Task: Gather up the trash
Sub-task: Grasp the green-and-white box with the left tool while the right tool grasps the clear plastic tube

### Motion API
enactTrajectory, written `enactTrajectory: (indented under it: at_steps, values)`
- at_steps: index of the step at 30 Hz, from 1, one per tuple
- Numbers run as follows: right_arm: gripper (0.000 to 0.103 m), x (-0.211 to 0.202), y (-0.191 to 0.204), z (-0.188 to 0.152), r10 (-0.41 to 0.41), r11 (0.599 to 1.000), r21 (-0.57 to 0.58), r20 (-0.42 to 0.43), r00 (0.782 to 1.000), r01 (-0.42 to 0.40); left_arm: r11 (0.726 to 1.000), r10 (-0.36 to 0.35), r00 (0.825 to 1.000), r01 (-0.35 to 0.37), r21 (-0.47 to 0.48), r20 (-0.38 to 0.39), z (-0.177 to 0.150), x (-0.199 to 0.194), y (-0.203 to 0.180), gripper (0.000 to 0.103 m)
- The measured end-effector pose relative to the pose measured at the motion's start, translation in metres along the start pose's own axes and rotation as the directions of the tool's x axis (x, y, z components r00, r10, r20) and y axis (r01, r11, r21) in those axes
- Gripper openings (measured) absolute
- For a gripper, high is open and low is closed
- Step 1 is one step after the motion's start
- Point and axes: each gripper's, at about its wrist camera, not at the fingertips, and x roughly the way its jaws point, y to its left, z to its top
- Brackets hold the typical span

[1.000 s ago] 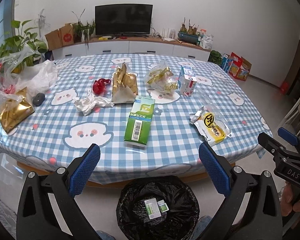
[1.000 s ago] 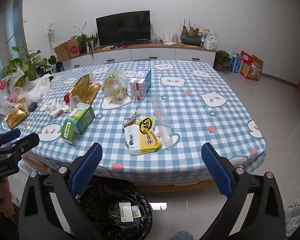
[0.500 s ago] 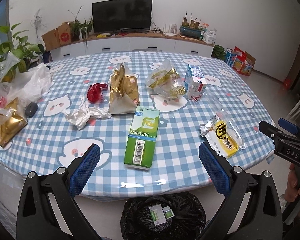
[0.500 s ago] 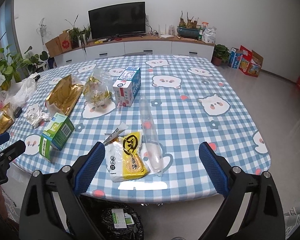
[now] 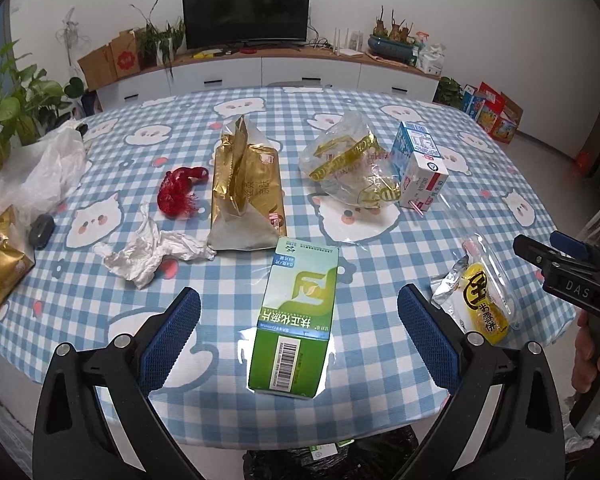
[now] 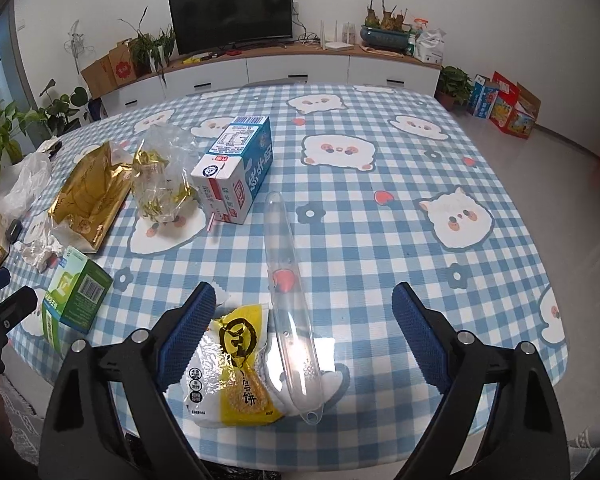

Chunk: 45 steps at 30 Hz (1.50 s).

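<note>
Nearest: left gripper (image 5: pixel 299 336) spread wide and empty astride the green box (image 5: pixel 296 312), right gripper (image 6: pixel 304 330) also released but just narrowing around the yellow snack packet (image 6: pixel 230 364) and clear plastic tube (image 6: pixel 290 292), probably for lifting both. Farther on the tabletop (image 6: pixel 400 216): milk carton (image 6: pixel 236 168), gold bag (image 5: pixel 244 192), crumpled tissue (image 5: pixel 148 252), awaiting collection.

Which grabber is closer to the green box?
The left. The left hand-held gripper has its open fingers on either side of the green box, not touching it. The right hand-held gripper is off to the box's side, around the yellow snack packet.
</note>
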Motion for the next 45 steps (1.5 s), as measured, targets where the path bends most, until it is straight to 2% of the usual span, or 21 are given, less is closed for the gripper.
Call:
enactTrajectory:
  at_steps: [12, 21, 26, 34, 45]
  values:
    - [0.07, 0.049, 0.004, 0.009, -0.005, 1.0, -0.019, -0.11, 0.994, 0.003, 1.0, 0.001, 0.998, 0.001, 0.024, -0.068, 0.008, 0.039, -0.007, 0.095]
    - [0.054, 0.066, 0.007, 0.01, 0.005, 1.0, -0.009, -0.165, 0.986, -0.007, 1.0, -0.006, 0.994, 0.008, 0.019, -0.106, 0.009, 0.053, -0.01, 0.08]
    - [0.041, 0.073, 0.006, 0.01, 0.011, 1.0, -0.001, -0.187, 0.982, -0.011, 1.0, -0.001, 0.992, 0.001, 0.002, -0.123, 0.008, 0.061, -0.007, 0.073]
    - [0.025, 0.078, 0.004, 0.01, 0.015, 1.0, 0.009, -0.206, 0.978, -0.013, 1.0, 0.006, 0.985, -0.01, -0.024, -0.175, 0.006, 0.08, 0.0, 0.053]
    - [0.025, 0.073, -0.009, 0.01, -0.012, 0.999, 0.037, -0.203, 0.979, 0.019, 0.999, -0.002, 0.987, -0.006, -0.054, -0.158, 0.004, 0.069, -0.001, 0.051]
